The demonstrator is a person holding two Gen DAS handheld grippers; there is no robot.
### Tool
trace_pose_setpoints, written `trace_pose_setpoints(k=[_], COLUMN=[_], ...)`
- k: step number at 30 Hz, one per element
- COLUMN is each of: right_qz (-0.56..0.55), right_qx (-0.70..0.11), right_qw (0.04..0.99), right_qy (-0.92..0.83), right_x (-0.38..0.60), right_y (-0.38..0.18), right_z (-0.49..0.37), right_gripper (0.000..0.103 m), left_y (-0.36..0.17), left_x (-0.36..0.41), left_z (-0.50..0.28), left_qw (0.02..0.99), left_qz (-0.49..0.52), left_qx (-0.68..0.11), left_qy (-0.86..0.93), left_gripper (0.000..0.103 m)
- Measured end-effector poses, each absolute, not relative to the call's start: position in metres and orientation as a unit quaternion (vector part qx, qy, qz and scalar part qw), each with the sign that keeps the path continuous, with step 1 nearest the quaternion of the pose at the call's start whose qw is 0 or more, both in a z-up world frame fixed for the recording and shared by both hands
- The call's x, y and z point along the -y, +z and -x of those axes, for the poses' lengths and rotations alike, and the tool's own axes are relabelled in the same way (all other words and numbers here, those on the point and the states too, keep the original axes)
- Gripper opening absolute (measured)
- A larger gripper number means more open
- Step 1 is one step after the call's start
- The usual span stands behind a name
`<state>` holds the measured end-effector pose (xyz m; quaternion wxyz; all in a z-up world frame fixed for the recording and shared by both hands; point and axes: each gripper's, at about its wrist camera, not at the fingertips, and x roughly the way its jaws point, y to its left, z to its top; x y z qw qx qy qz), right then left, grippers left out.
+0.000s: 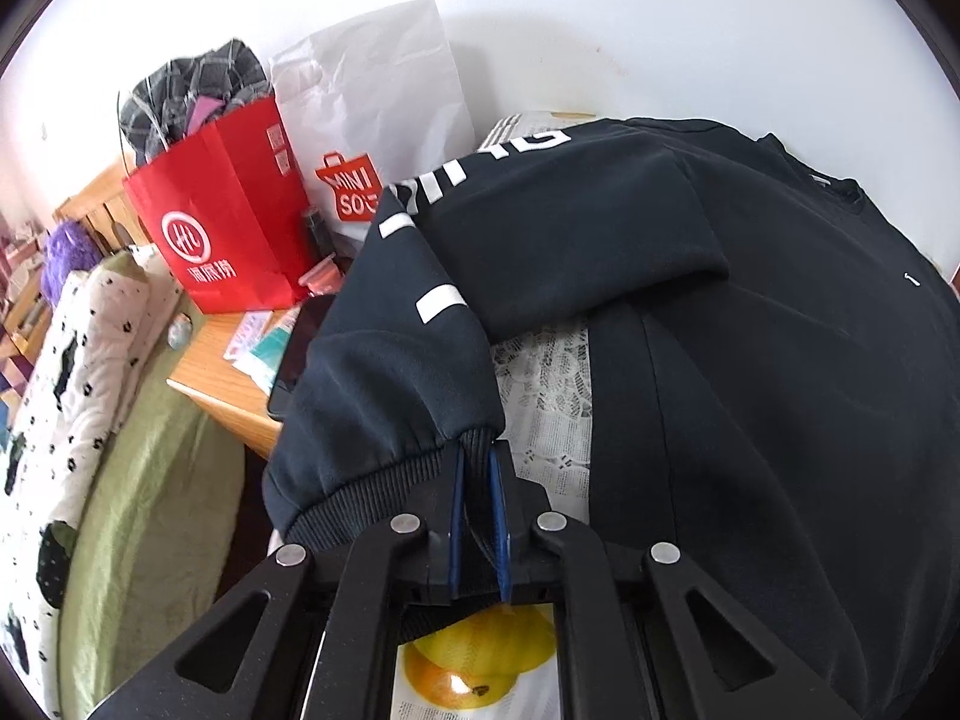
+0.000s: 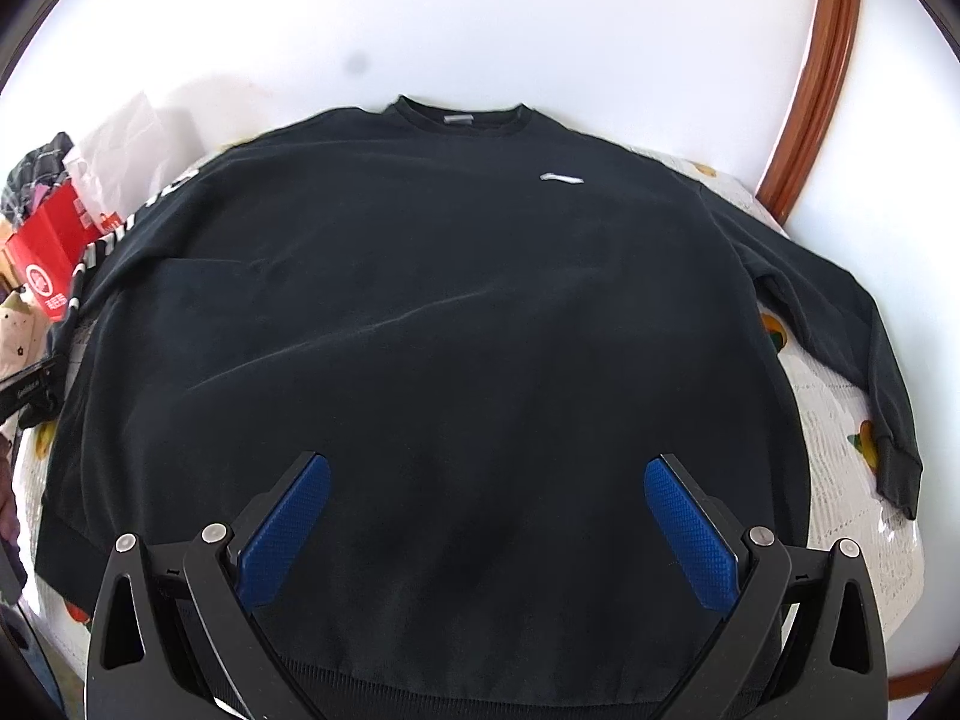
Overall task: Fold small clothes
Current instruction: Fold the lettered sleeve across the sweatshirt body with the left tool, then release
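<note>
Just one sweatshirt (image 2: 420,312), two grippers, left gripper (image 1: 478,456) cuff-clamped.

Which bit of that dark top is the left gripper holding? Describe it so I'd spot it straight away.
Start from the big black sweatshirt spread over the fruit-printed table cover. Follow the sleeve with white lettering, on the side nearest the red shopping bag, down to its end. The left gripper pinches the ribbed cuff there; the other sleeve is plain and lies flat, untouched.

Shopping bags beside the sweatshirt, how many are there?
2. A red bag stuffed with clothes stands on the wooden table, and a white bag leans on the wall just behind it. Others may be hidden.
</note>
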<state>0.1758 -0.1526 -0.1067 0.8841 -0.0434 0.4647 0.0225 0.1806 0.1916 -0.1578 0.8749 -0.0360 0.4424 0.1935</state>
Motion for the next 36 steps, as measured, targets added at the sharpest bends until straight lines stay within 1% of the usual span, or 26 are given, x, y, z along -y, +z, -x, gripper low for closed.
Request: trace_pose_setpoints(k=[3,7,14,19,22,27,33,36], right_qz=[0.044,0.022,-0.044,-0.066,-0.078,-0.069,-0.058,-0.064], right_qx=[-0.453,-0.44,-0.434,-0.414,-0.409,-0.402,-0.405,-0.411], right_qw=[0.89,0.897,0.899,0.907,0.909,0.912,0.912,0.908], right_qy=[0.034,0.044,0.038,0.032,0.027,0.03,0.039,0.045], right_x=[0.158,0.176,0.231,0.266,0.285,0.302,0.308,0.308], right_y=[-0.1,-0.094,-0.087,-0.075,-0.07,-0.069,-0.081,-0.087], right_z=[-0.169,-0.161,-0.148,-0.131,-0.123,-0.111,-0.1,-0.1], right_gripper=[0.103,0.103,0.103,0.103,0.103,0.103,0.102,0.102], left_y=[-0.142,-0.115,-0.08,-0.067,-0.065,-0.077,-0.094,-0.098], left_x=[-0.181,-0.162,-0.097,-0.034,0.005,0.053,0.082,0.083], left_z=[-0.18,-0.18,-0.198,-0.218,-0.228,-0.241,-0.241,-0.236], left_qw=[0.881,0.894,0.911,0.916,0.917,0.911,0.896,0.89], left_qz=[0.03,0.058,0.066,0.045,0.028,0.009,0.005,-0.001], left_qx=[-0.432,-0.415,-0.401,-0.398,-0.398,-0.411,-0.44,-0.451], left_qy=[0.19,0.157,0.075,0.021,-0.003,-0.038,-0.066,-0.07], left_gripper=[0.007,0.007,0.007,0.007,0.007,0.007,0.007,0.008])
